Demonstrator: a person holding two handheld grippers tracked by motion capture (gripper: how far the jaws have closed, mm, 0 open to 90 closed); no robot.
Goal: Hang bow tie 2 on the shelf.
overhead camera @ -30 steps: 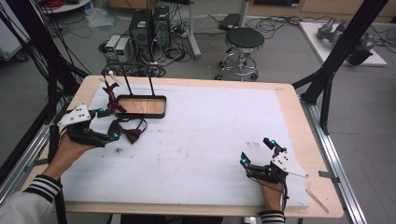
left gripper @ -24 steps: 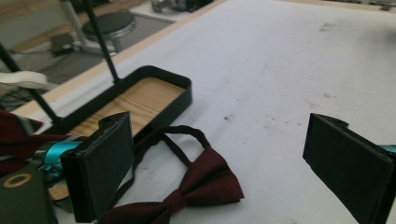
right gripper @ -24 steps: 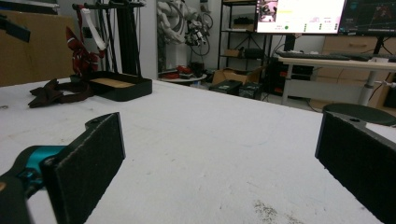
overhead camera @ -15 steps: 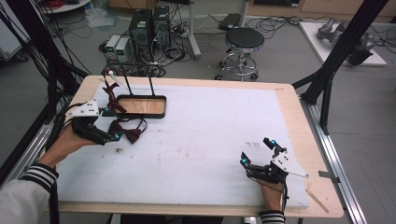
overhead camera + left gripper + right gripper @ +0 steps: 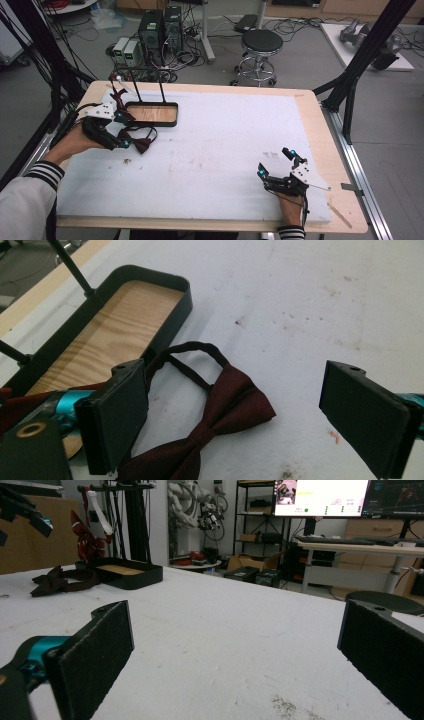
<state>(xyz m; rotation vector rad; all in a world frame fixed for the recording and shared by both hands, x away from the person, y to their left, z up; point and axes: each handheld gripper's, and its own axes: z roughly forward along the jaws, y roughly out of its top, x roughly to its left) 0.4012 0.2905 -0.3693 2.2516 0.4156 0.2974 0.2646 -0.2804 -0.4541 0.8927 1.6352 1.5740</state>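
- Since a second ago the left gripper has shifted up the table toward the tray; the right gripper has kept its place at the near right.
- Covering most of the wooden table, the white foam mat is matt, rectangular, and flecked with small dark specks and scuffs.
- At the far left of the mat stands the black tray, a shallow rounded rectangle with a pale wood-grain floor and two thin black rods rising from it; dark red fabric and a white strip hang at the rods' left end.
- Just beside the tray's near edge lies the dark red bow tie, flat on the mat, woven cloth with a faint sheen, pinched at a centre knot. In the high view its long axis runs left to right, roughly parallel to the tray's long side, and its thin strap loops back toward the tray.
- The left gripper's black padded jaws stand wide apart and grip nothing, one jaw over the bow tie's edge near the tray.
- The right gripper's jaws are likewise spread wide over bare mat, holding nothing.
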